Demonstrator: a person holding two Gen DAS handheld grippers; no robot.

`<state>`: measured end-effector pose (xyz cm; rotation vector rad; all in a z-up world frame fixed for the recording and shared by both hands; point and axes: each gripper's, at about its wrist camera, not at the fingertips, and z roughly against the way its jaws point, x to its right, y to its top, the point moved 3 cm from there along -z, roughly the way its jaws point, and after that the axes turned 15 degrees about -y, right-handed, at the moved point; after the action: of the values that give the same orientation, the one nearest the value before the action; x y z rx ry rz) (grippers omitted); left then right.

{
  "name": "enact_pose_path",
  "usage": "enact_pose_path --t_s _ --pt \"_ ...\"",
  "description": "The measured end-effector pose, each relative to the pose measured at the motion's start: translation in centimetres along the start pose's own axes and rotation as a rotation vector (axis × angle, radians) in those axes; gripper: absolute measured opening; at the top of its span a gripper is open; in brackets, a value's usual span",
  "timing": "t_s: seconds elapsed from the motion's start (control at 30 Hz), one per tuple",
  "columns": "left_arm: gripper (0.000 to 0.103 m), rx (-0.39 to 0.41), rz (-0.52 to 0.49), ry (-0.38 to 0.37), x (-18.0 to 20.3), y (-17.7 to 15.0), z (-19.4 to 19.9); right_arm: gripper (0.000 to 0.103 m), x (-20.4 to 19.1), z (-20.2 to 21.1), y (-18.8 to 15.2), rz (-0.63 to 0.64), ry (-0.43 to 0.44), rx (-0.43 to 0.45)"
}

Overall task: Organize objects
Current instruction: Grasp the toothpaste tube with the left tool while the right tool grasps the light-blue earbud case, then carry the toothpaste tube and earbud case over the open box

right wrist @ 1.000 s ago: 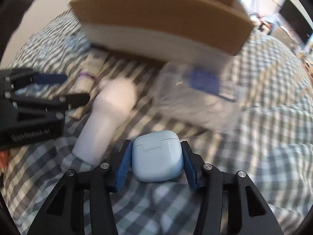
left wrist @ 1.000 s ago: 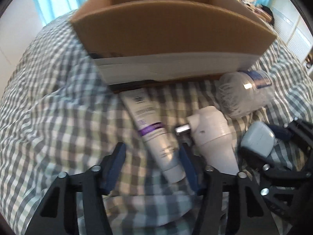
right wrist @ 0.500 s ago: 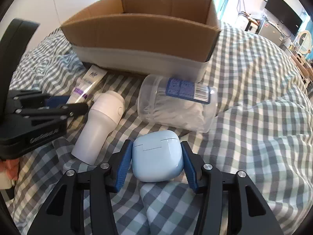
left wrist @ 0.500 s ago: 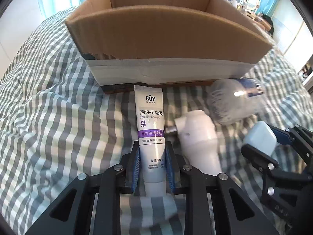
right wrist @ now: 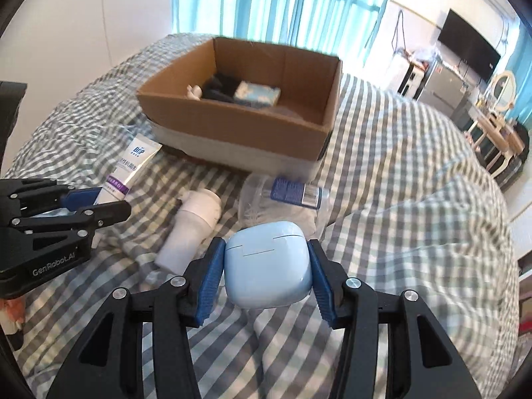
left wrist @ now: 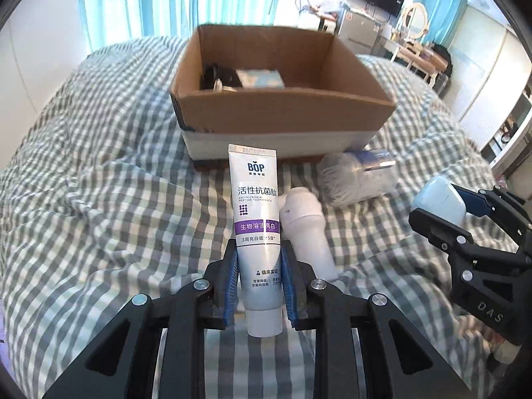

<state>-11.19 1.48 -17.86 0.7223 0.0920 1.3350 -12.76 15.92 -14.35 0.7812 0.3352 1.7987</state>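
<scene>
The left hand-held gripper [left wrist: 258, 279] is clamped on a BOP toothpaste tube [left wrist: 256, 219], lifted above the checked bed cover [left wrist: 99, 199], crimped end pointing toward the cardboard box [left wrist: 279, 113]. The right hand-held gripper [right wrist: 266, 276] is clamped on a pale blue earbud case [right wrist: 267, 264]. A white bottle [left wrist: 307, 229] and a clear cotton-swab tub [left wrist: 357, 178] lie on the bed between the grippers and the box, which already holds a tissue pack [right wrist: 256, 93].

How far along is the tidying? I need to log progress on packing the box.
Partly done. The cardboard box already holds a tissue pack and dark items. In hand: the left gripper clamps the toothpaste tube, the right gripper the blue earbud case. Left on the bed: the white bottle and the clear swab container.
</scene>
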Motion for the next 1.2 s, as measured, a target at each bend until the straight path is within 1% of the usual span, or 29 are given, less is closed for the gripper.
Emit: enact_pose_path --t_s 0.1,0.17,0.27,0.4,0.53,0.7,0.8,0.93,1.03,1.2 --pt "0.024 0.031 -0.020 -0.005 0.5 0.3 1.7 0.049 -0.2 2.1 0.3 0.012 -0.005 0.035" --pt "0.024 0.049 -0.034 -0.002 0.7 1.4 2.4 0.049 0.0 3.6 0.8 0.005 -0.008 0.062" --pt "0.024 0.079 -0.051 0.000 1.3 1.3 4.4 0.049 0.3 5.8 1.1 -0.018 0.006 0.092" --pt "0.024 0.125 -0.071 0.006 2.4 1.5 6.8 0.049 1.0 8.5 1.5 -0.020 -0.009 0.140" --pt "0.024 0.172 -0.095 0.007 3.6 2.2 9.1 0.049 1.8 10.7 1.9 -0.033 -0.006 0.178" --pt "0.024 0.221 -0.124 0.001 4.8 4.1 11.2 0.049 2.9 12.9 3.6 -0.048 -0.012 0.227" --pt "0.024 0.247 -0.139 0.002 5.1 5.9 12.0 0.049 3.5 13.4 5.2 -0.061 -0.004 0.247" --pt "0.024 0.266 -0.147 0.007 4.7 8.8 12.0 0.049 4.2 13.3 8.2 -0.076 -0.002 0.276" --pt "0.024 0.274 -0.153 0.019 4.1 11.3 11.6 0.049 4.5 12.6 10.8 -0.086 0.003 0.289" --pt "0.024 0.278 -0.168 0.035 3.2 15.9 10.2 0.049 5.2 9.8 15.8 -0.108 0.010 0.296"
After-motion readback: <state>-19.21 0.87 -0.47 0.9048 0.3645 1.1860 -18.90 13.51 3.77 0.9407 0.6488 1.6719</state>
